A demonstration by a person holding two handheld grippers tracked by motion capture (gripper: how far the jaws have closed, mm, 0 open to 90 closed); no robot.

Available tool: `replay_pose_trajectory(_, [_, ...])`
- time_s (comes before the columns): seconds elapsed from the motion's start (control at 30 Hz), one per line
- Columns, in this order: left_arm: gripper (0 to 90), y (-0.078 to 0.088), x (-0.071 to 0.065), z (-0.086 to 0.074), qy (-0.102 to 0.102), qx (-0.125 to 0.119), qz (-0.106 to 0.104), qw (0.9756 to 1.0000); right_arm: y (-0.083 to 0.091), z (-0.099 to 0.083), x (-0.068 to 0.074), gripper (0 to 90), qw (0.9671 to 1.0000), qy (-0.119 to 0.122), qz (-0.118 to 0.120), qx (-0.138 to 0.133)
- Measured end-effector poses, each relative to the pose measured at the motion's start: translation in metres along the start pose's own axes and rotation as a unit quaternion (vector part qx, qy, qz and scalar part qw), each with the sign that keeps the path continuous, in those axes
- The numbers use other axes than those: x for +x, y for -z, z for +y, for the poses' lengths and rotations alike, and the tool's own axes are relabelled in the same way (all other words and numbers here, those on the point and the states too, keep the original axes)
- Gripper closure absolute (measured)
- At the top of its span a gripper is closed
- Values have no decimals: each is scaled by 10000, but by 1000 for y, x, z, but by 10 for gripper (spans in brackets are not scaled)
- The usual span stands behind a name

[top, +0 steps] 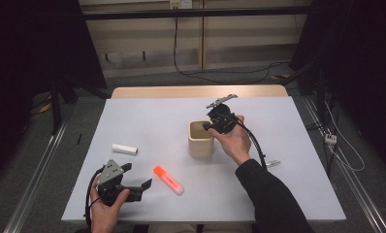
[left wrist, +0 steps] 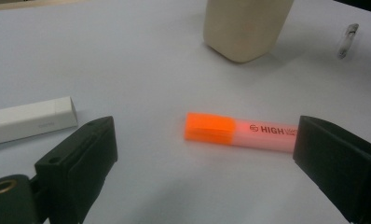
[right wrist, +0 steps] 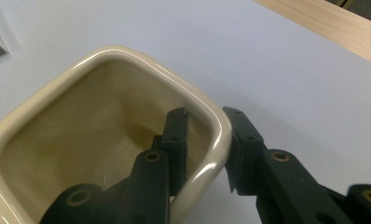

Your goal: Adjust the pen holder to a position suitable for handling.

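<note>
Right claw [top: 206, 125] has the beige cup [top: 201, 140] by its wall — one jaw inside, the other outside, straddling the rim [right wrist: 207, 112] on the cup's near-right side. In the right gripper view the jaws stand close on either side of the wall and look clamped on it, so I read this as a grip on the cup, not a hover. The cup stands upright near the middle of the counter [top: 147, 116], and its inside [right wrist: 81, 135] looks empty.

Left claw [top: 135, 182] sits low at the near-left corner with its jaws wide apart, holding nothing. The left gripper view looks along the counter at the orange highlighter [left wrist: 239, 132], which lies flat between the jaws' line of sight, its cap end toward the middle of that view. It is clear of both pads, untouched. In the high view the highlighter [top: 168, 179] lies just right of the left claw, and a white stick [top: 124, 149] lies a bit farther up the counter. There is a small clip [top: 273, 163] to the right of the person's sleeve.

Step in hand, my read: right side is steadying the cup — left side is lined up for the highlighter pick.

Next move calls for:
- left claw forward and down, jaws square across the barrel
- close on the barrel rather than the cap, since it is thin and flat on the counter and likely to skid or roll
- right claw keeps its hold so the cup doesn't tip
</note>
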State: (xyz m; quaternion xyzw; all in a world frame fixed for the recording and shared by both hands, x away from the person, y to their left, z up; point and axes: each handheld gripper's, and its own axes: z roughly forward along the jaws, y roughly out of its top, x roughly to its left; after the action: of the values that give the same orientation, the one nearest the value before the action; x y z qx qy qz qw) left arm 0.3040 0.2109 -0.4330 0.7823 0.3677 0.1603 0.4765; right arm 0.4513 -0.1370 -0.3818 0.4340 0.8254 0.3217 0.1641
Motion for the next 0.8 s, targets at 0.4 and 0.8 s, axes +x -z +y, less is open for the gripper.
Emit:
replay_pose_trajectory(0.4, [60, 0, 1, -1, 23, 11, 13, 10000, 1, -1, -5, 603, 9997, 78, 223, -83])
replay_pose_trajectory(0.8, [60, 0, 2, -1, 45, 3, 6, 10000, 20, -7, -19, 253, 9965, -59, 508, -655])
